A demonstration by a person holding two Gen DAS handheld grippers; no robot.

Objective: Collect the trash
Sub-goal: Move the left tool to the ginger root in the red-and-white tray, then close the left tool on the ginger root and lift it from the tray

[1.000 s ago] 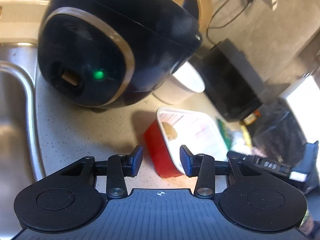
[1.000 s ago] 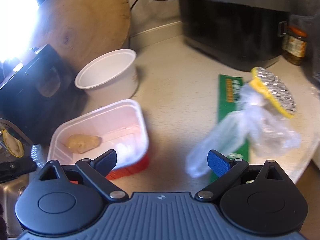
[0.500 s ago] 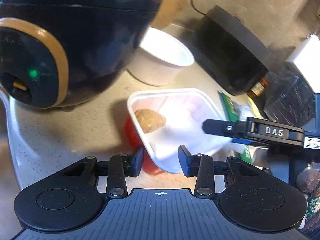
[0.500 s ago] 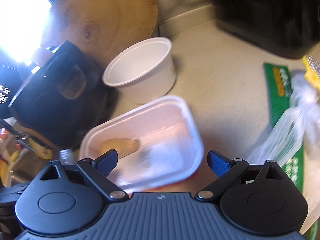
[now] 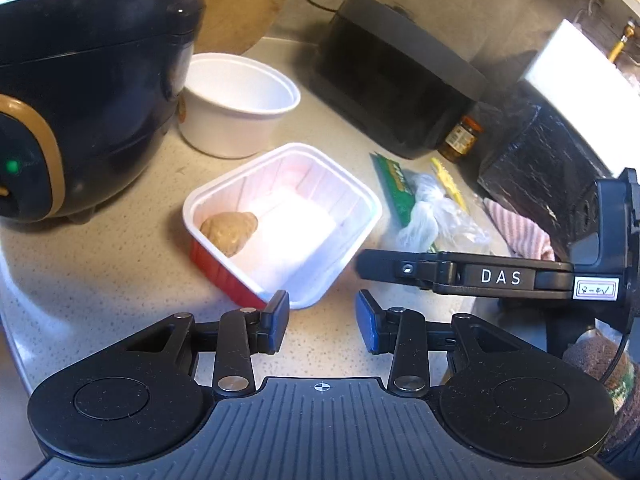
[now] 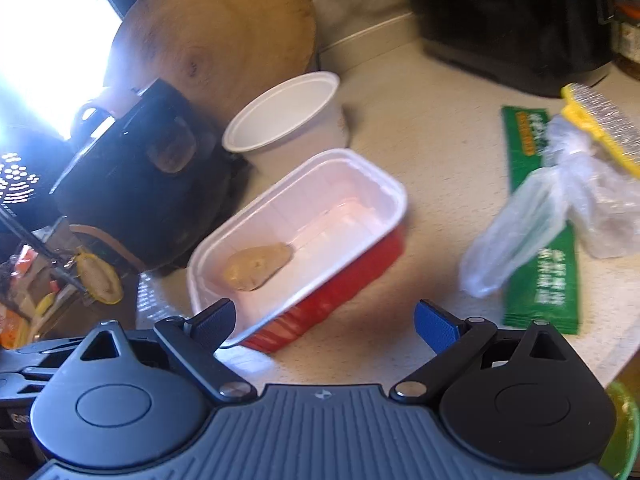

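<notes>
A red tray with a white inside [image 5: 288, 224] lies on the counter, a brown lump of food [image 5: 230, 230] in it. My left gripper [image 5: 322, 320] is open and empty just in front of the tray's near corner. My right gripper [image 6: 324, 326] is open wide and empty, its left finger close by the tray's [image 6: 304, 236] near end. It reaches in from the right in the left wrist view [image 5: 460, 274]. A white cup [image 5: 240, 100], a green wrapper [image 6: 540, 248] and a clear plastic bag [image 6: 552, 208] also lie on the counter.
A black rice cooker [image 5: 80, 92] stands at the left, a round wooden board [image 6: 216, 36] leans behind it. A black appliance [image 5: 396, 80] and a jar [image 5: 462, 140] stand at the back. A yellow scrubber [image 6: 600, 124] lies by the bag. A striped cloth [image 5: 520, 232] lies at the right.
My left gripper has pulled back and turned right, so the tray lies fully ahead. Its jaws have spread a little. My right gripper has moved left toward the tray.
</notes>
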